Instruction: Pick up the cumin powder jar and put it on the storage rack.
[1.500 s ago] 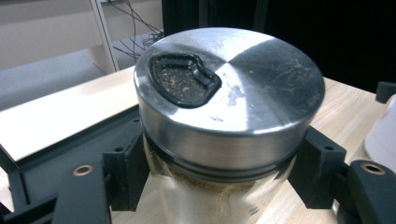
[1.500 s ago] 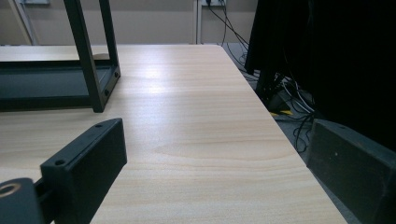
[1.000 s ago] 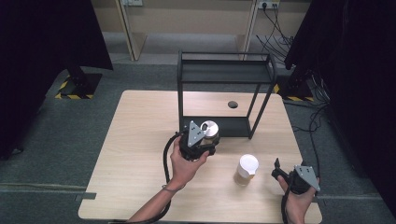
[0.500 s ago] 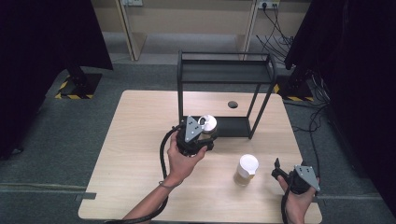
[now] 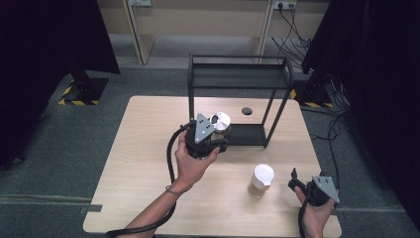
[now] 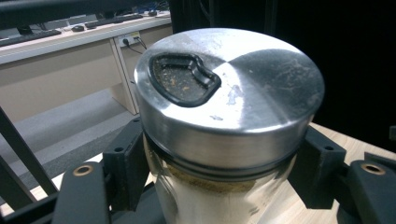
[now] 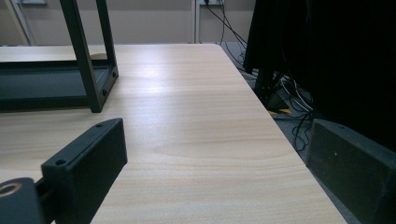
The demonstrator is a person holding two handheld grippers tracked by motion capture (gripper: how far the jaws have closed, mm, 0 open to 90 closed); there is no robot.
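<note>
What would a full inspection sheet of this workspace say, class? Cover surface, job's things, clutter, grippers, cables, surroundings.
Surface: pale wooden table, round hole near the rack.
Job's things: steel-lidded jar clamped in the left gripper; second jar standing on the table; black metal rack at the far side.
Clutter: nothing seen.
Grippers: left shut on the jar; right gripper open, empty.
Cables: gripper cable; floor wires.
Surroundings: black curtains, grey carpet.

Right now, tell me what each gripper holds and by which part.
The left gripper clamps a jar by its glass body, just under the metal lid. The right gripper holds nothing.
</note>
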